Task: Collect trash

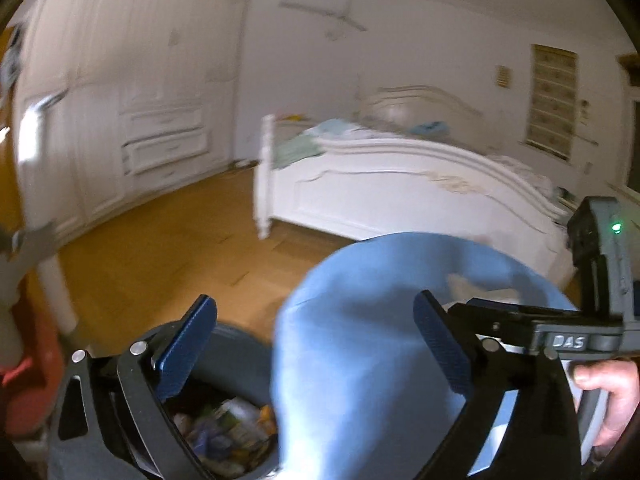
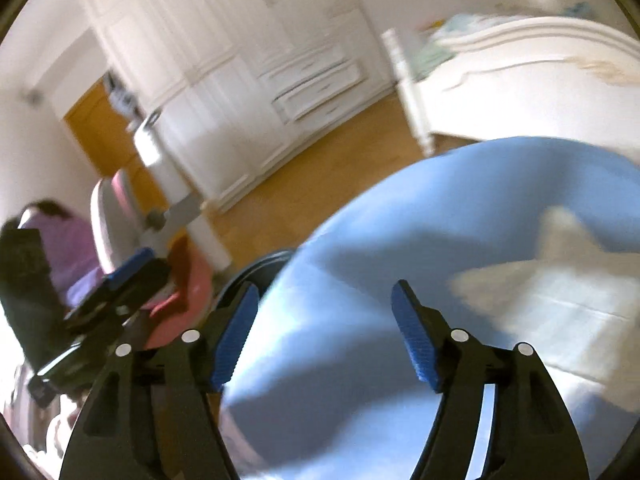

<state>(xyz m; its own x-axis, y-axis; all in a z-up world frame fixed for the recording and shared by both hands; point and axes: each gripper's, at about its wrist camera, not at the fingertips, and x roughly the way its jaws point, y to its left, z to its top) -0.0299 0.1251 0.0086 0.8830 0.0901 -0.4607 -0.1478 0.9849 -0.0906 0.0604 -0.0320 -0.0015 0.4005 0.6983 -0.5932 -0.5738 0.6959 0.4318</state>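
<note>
right gripper (marked "das")

The left wrist view looks out along its own tongs, close above a blue bag and a grey bin at 7 o'clock, facing across the wooden floor to the white bed at 1 o'clock. The right wrist view sits nearer the bag, tilted, bed at 2 o'clock. Both share the bag, bed, floor and white wardrobe. Each sees the other tongs at its edge.
</note>
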